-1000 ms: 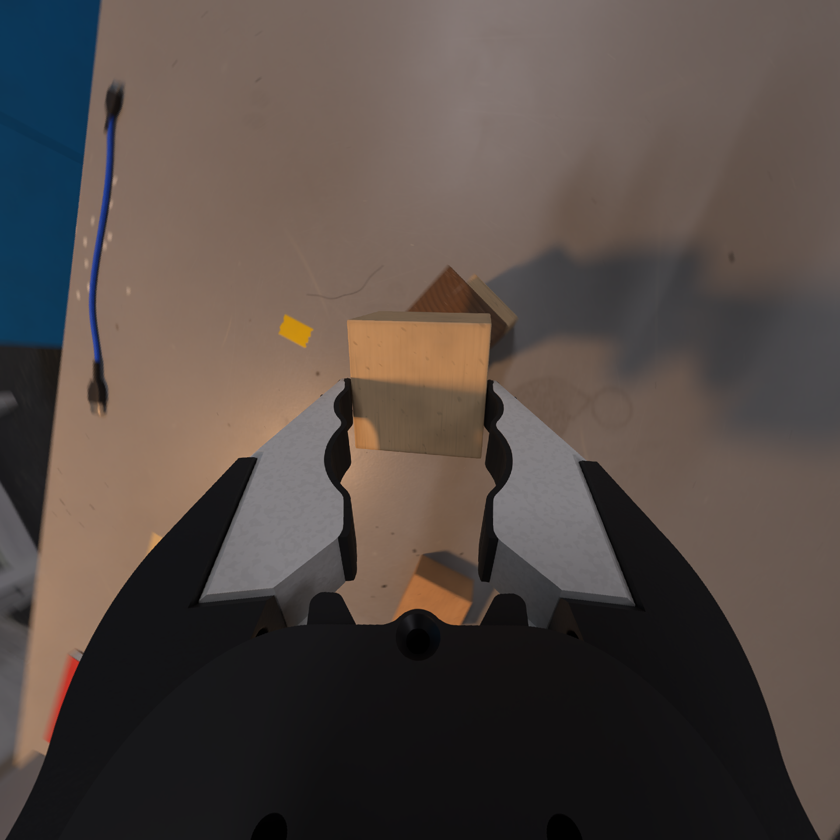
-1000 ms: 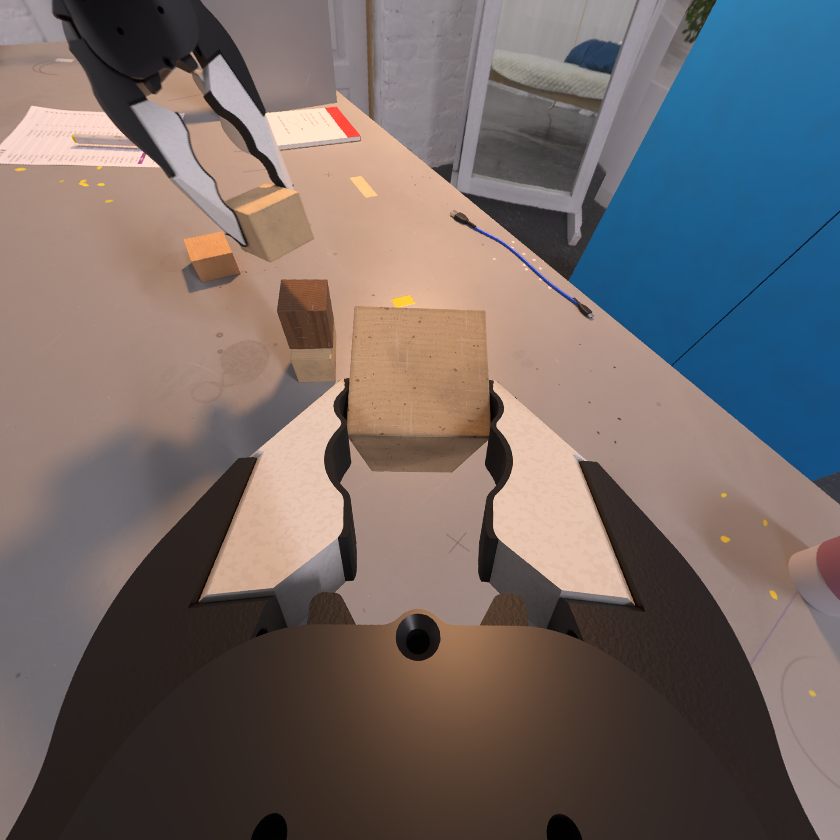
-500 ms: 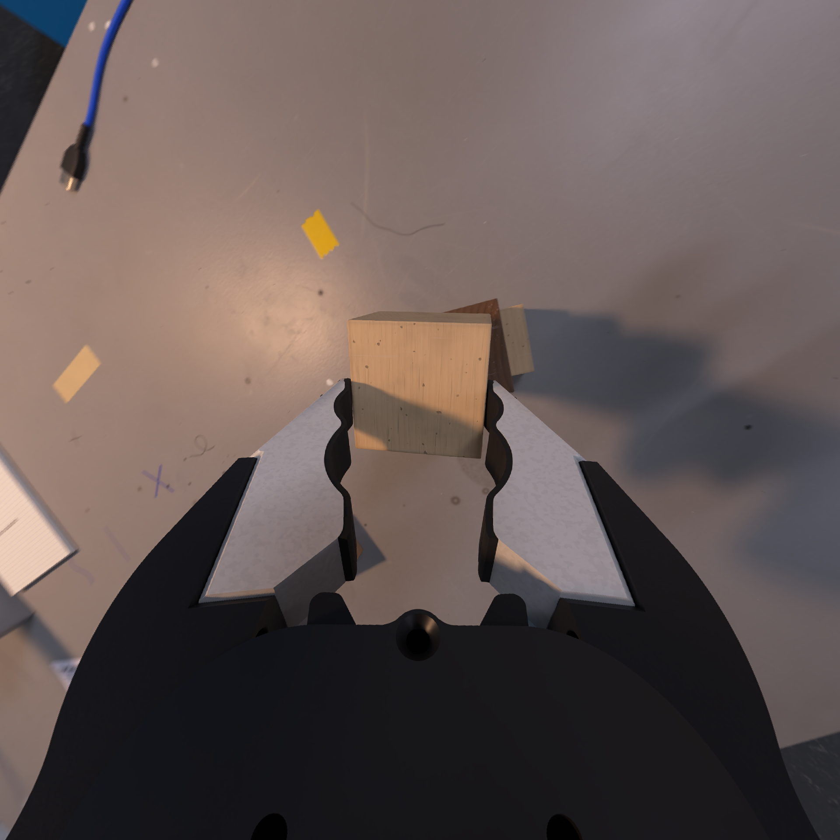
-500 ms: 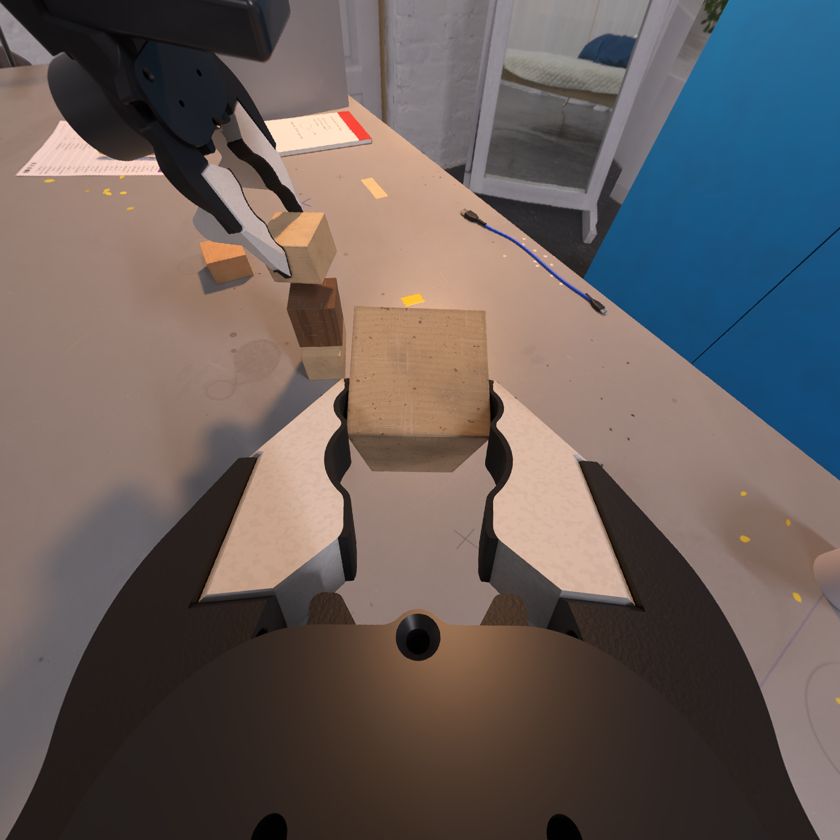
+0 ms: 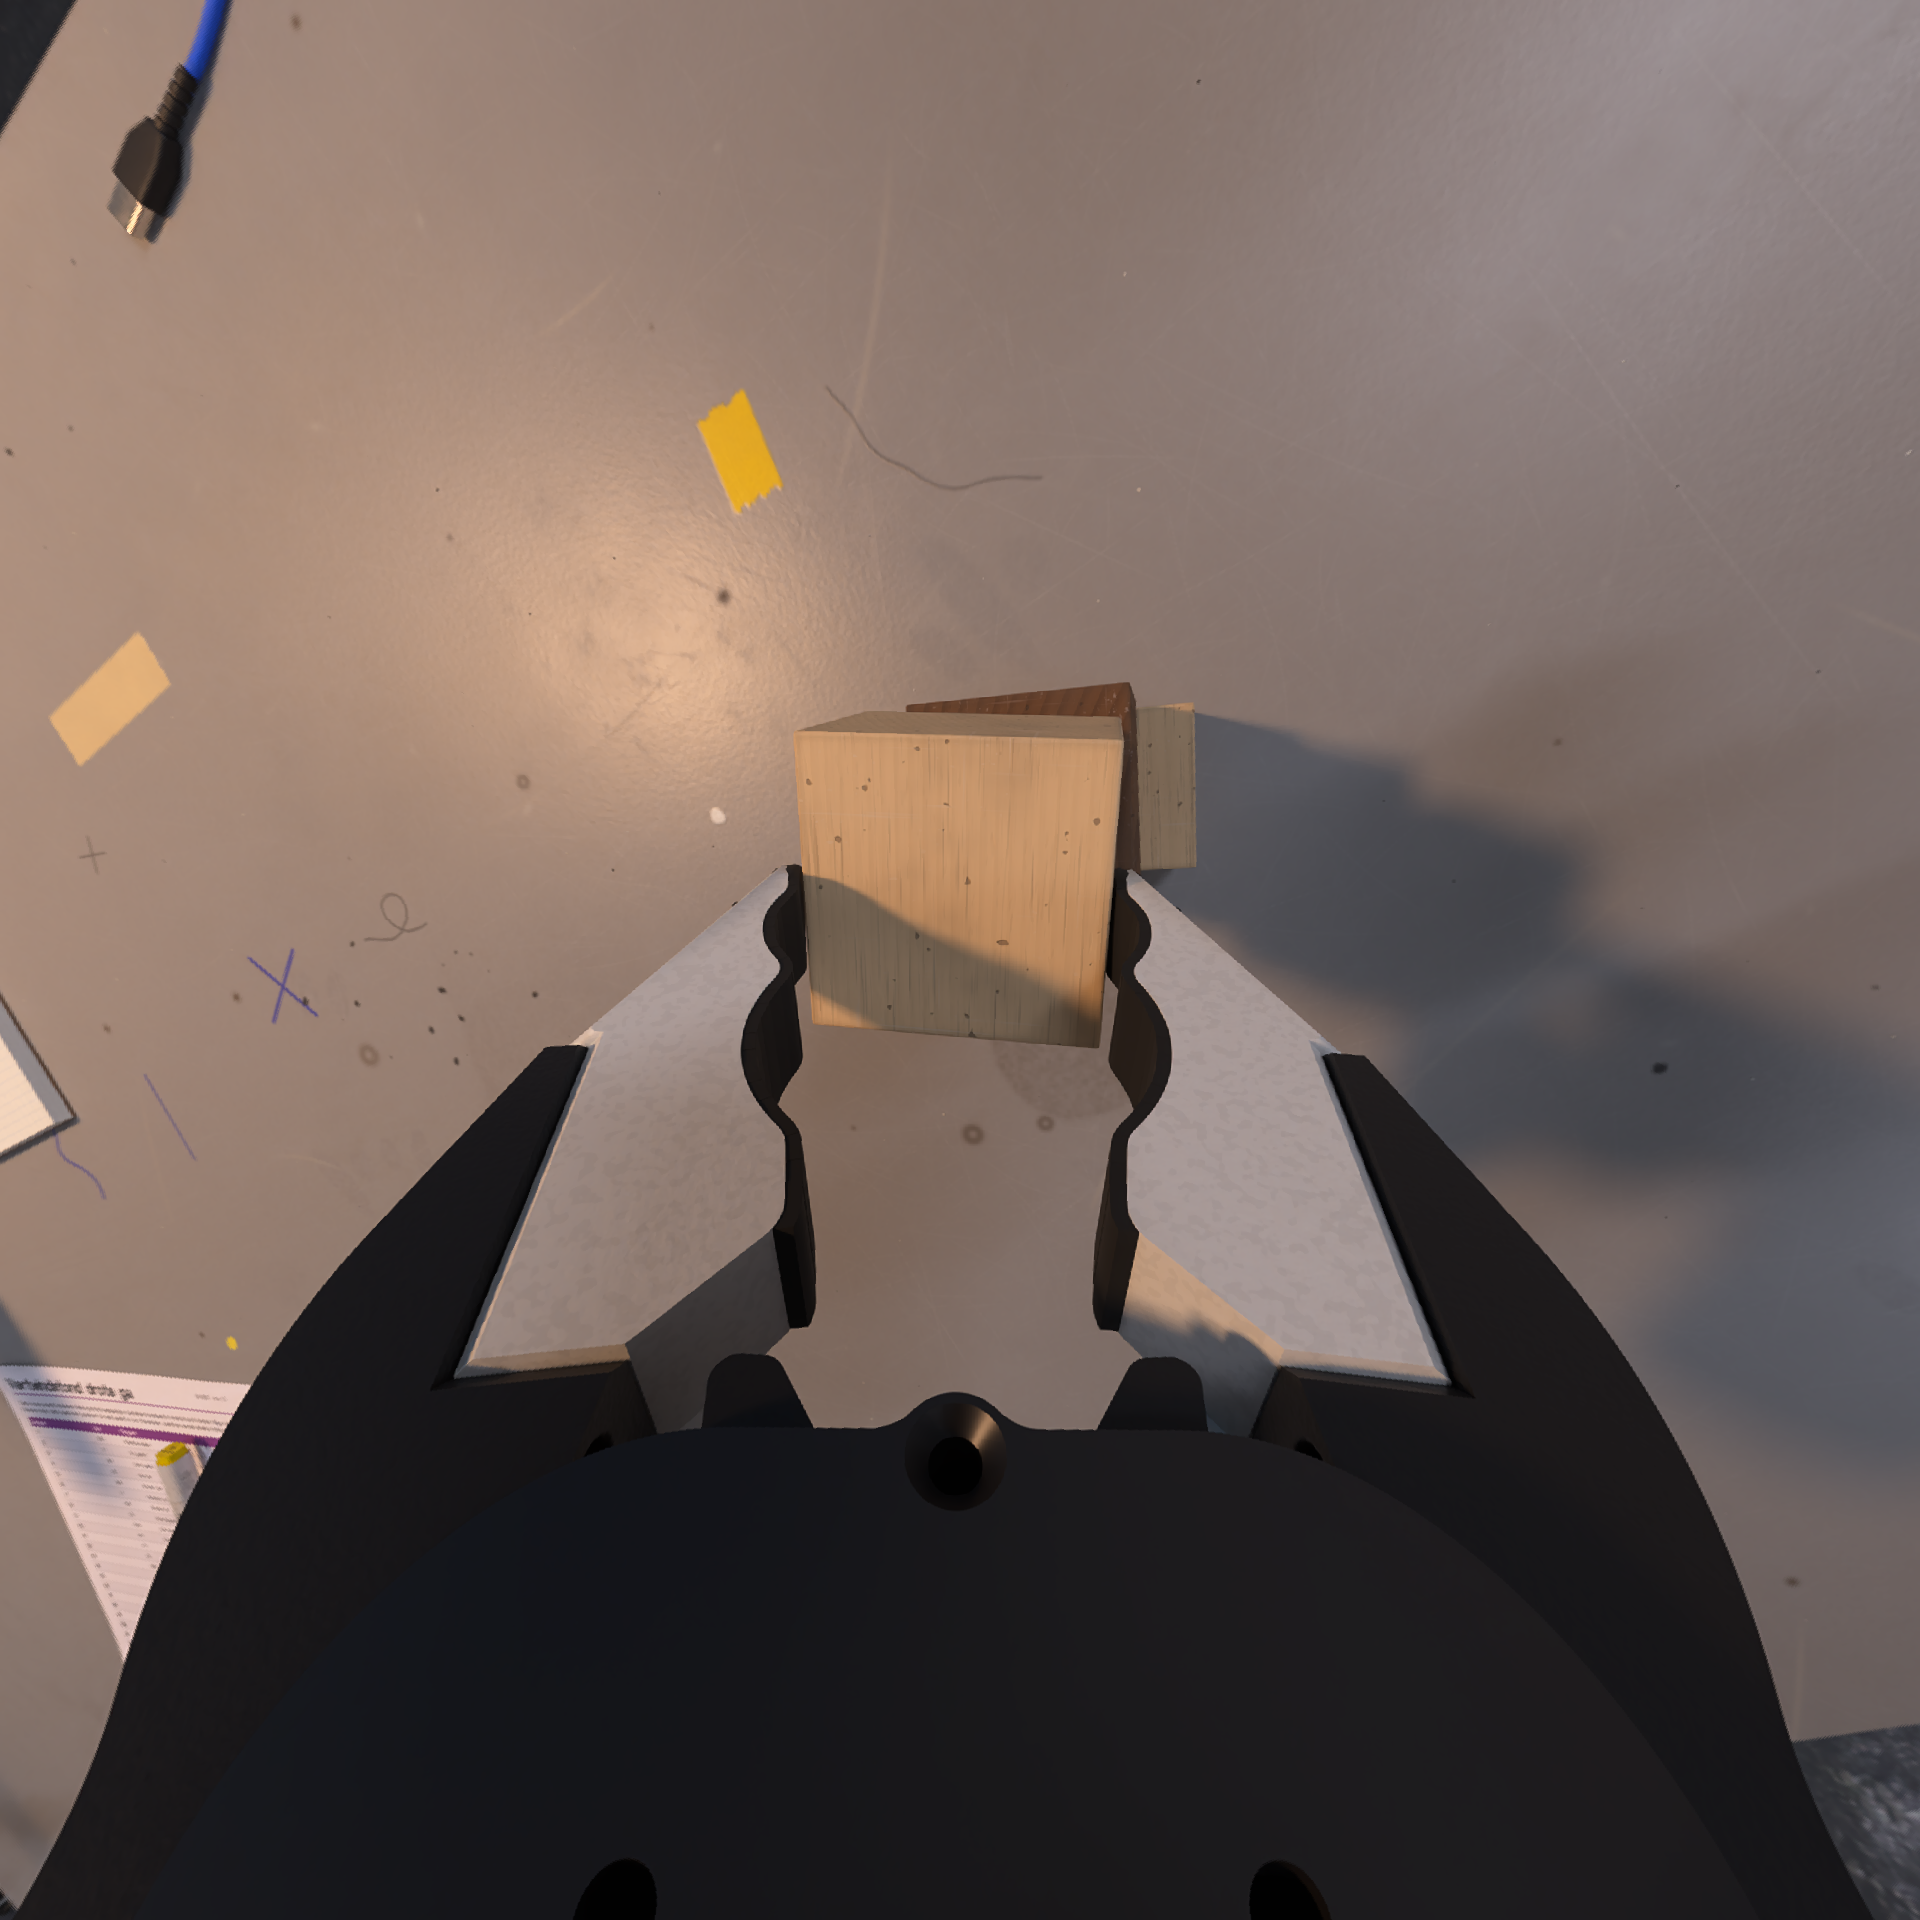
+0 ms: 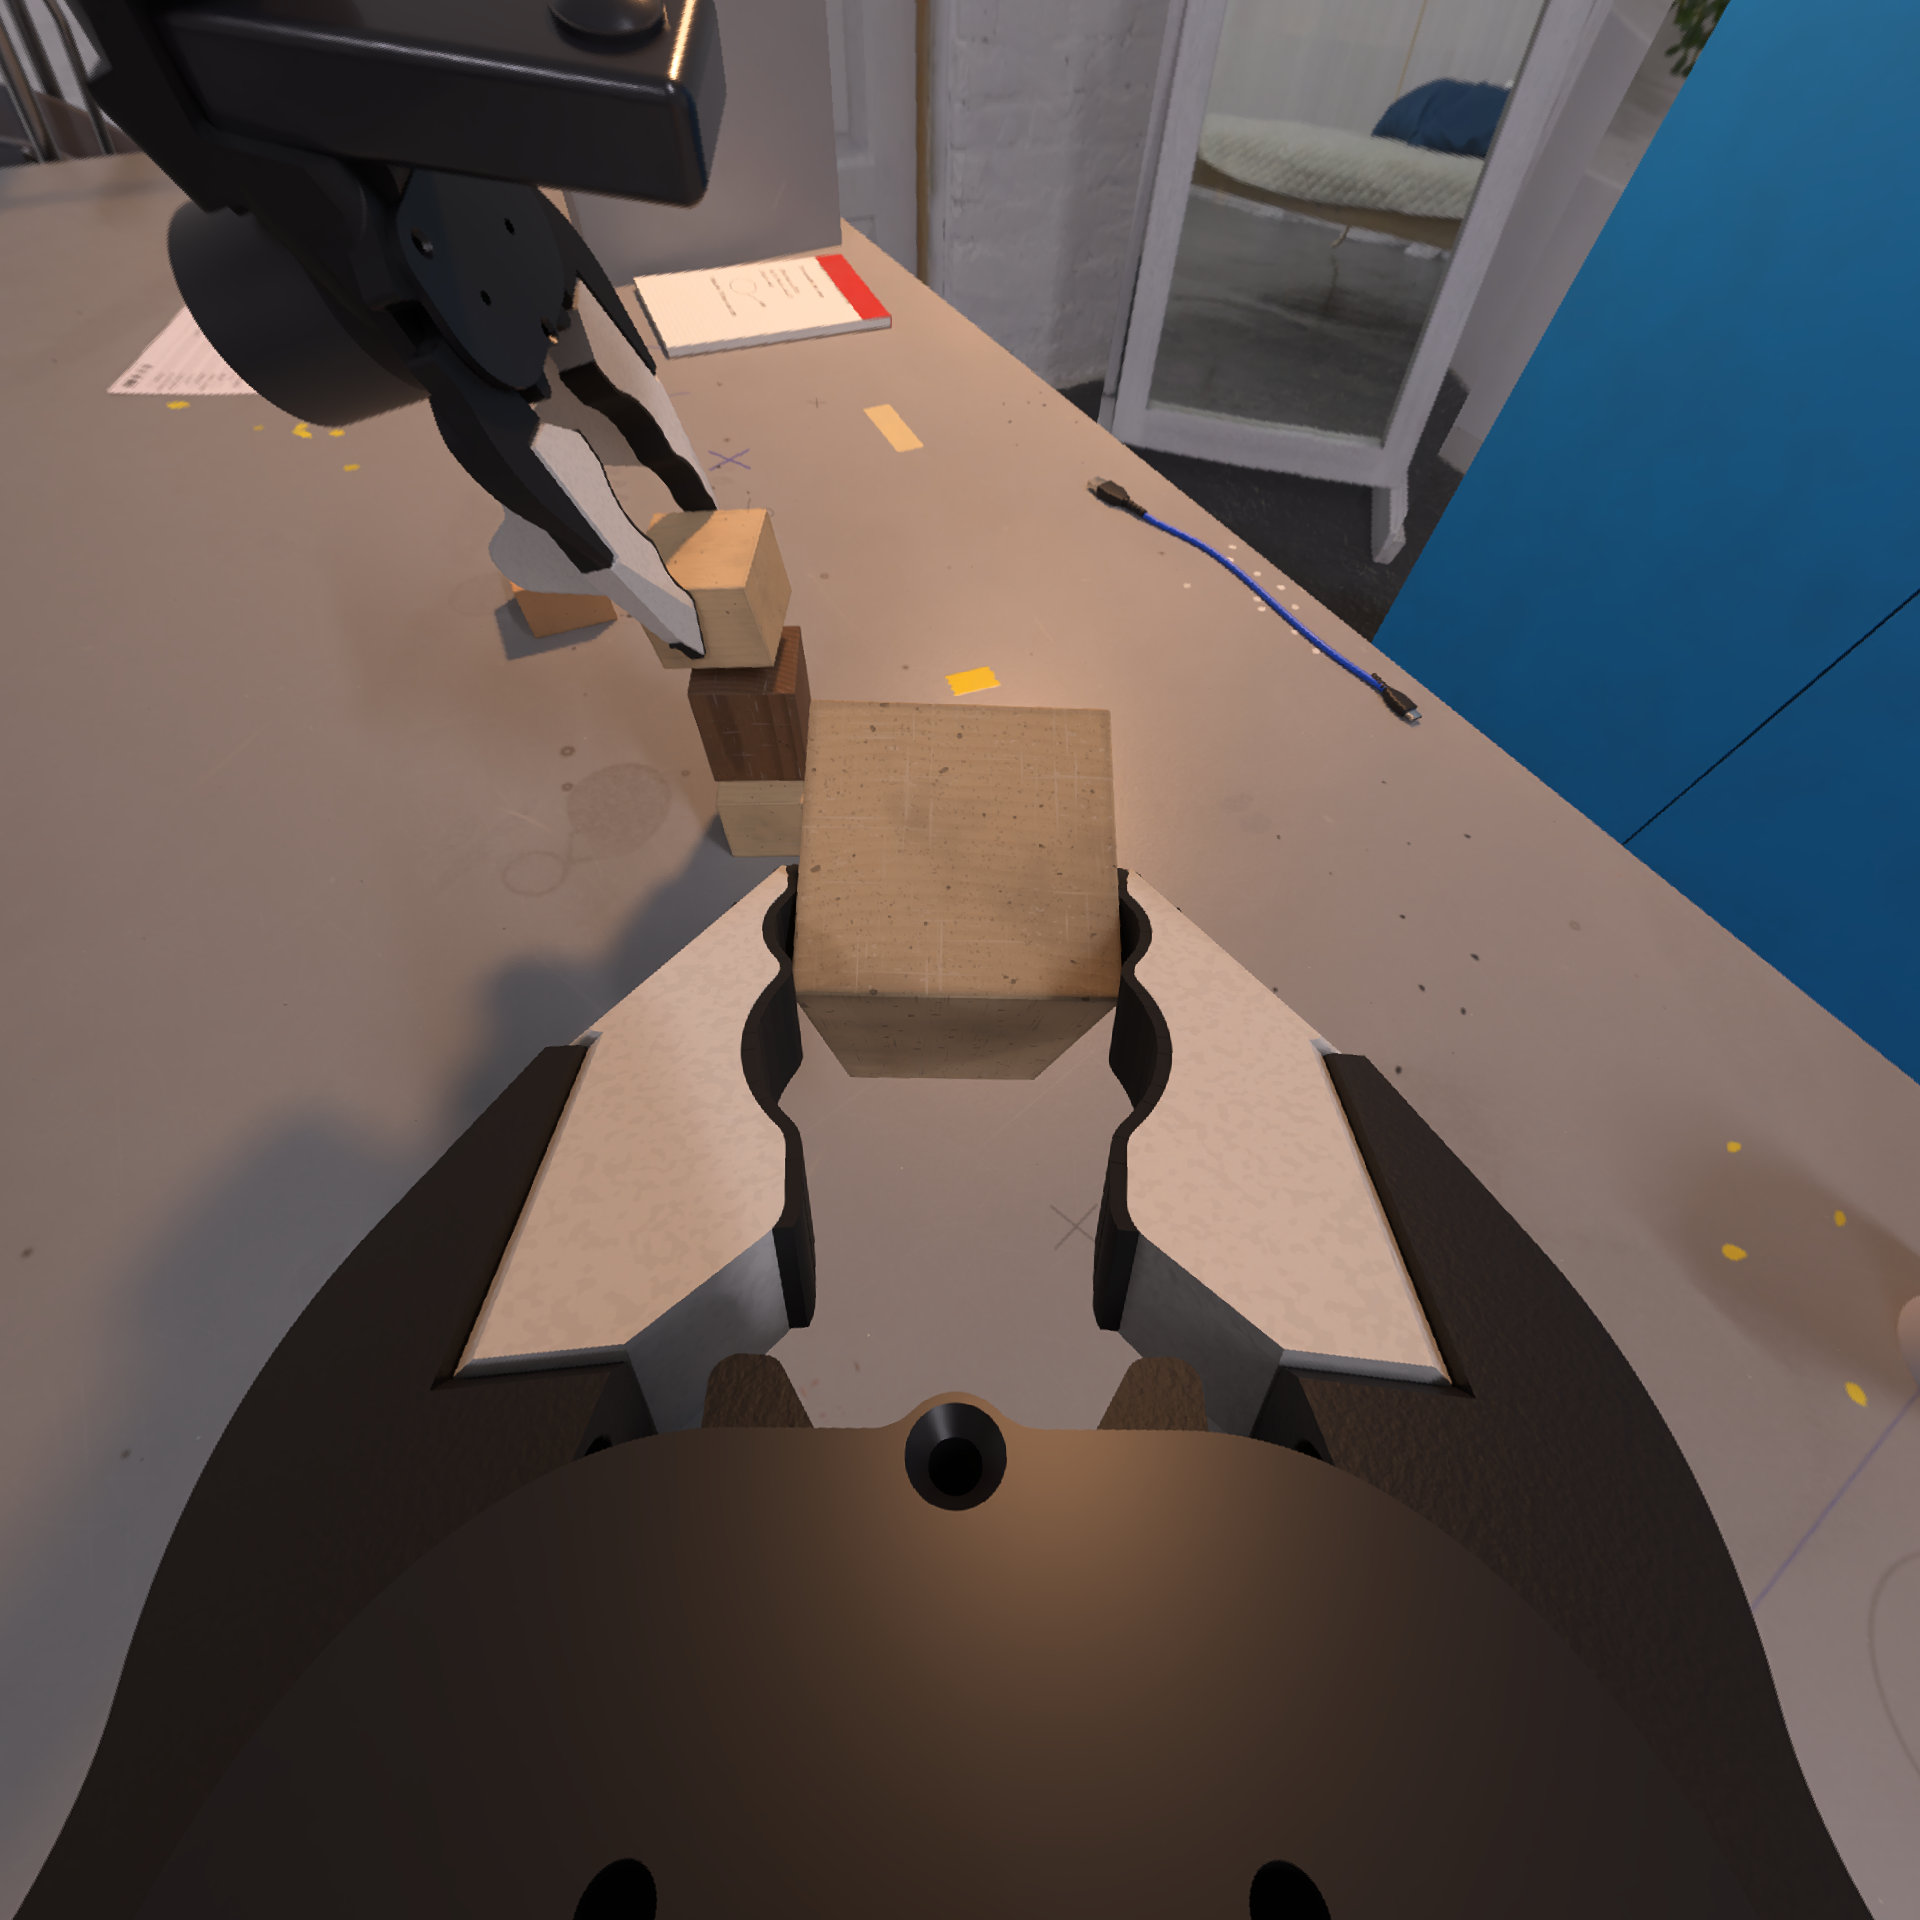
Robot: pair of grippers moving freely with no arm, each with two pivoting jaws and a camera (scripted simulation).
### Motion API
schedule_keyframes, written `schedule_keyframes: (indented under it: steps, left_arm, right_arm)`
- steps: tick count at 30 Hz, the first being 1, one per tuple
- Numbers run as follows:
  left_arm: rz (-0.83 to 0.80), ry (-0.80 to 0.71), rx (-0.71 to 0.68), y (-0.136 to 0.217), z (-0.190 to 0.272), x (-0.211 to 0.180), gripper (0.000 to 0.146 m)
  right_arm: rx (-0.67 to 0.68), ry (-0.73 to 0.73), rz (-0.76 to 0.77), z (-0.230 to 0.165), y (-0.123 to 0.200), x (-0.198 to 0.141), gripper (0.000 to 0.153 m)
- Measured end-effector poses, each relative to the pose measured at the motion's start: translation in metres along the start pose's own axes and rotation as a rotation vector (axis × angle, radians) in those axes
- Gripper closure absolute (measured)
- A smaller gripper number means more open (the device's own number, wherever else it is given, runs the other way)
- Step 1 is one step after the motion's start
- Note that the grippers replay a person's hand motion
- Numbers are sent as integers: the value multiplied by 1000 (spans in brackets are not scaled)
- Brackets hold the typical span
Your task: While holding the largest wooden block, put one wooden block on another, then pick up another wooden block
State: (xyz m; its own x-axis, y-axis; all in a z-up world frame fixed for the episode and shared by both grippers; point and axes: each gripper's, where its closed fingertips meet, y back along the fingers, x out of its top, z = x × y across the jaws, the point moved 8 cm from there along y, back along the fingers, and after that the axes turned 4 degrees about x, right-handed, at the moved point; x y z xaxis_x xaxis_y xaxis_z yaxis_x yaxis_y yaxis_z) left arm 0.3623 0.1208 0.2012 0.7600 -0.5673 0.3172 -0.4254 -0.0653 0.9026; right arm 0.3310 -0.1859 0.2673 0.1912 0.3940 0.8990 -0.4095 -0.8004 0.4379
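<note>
Lowering the pale block (image 6: 727, 592) squarely onto the dark block (image 6: 750, 719) calls for a level descent and release only once its base seats. The left gripper (image 5: 956, 940), pitched steeply down toward mid-tabletop (image 5: 1351, 312), clamps that block. The right gripper (image 6: 956, 940), nearer the tabletop's blue-cable edge, grips the largest block (image 6: 954, 847) aloft.

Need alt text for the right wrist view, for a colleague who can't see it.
The right tongs grip a large pale wooden block above the table. Beyond, the left tongs hold a smaller pale block at the top of a dark block stacked on a small light block.
</note>
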Motion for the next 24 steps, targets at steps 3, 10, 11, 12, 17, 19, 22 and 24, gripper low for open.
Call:
schedule_keyframes:
  steps: [3, 10, 11, 12, 17, 19, 22, 24]
  left_arm:
    - [-17, 10, -3, -1, 2, 1, 88]
    - [-32, 4, 28, -1, 3, 3, 88]
    - [-32, 8, 24, -2, 3, 3, 88]
    - [-33, 11, 19, -3, 3, 3, 88]
    - [-56, -4, 36, -8, 3, 1, 88]
    - [-60, 0, 16, -8, 3, 1, 88]
    - [-63, 2, 24, -9, 1, 1, 88]
    - [-64, -3, 29, -9, 1, 1, 87]
  right_arm:
    - [11, -6, 14, 0, 2, -1, 94]
    - [30, 0, 26, -1, 6, -2, 94]
    - [29, -1, 31, -1, 7, -2, 94]
    - [28, -4, 35, 0, 8, -3, 94]
    - [31, -18, 52, 2, 12, -4, 94]
    - [34, -16, 51, 2, 11, -4, 94]
    - [35, -12, 36, 2, 8, -4, 94]
    - [35, -10, 24, 2, 7, -4, 94]
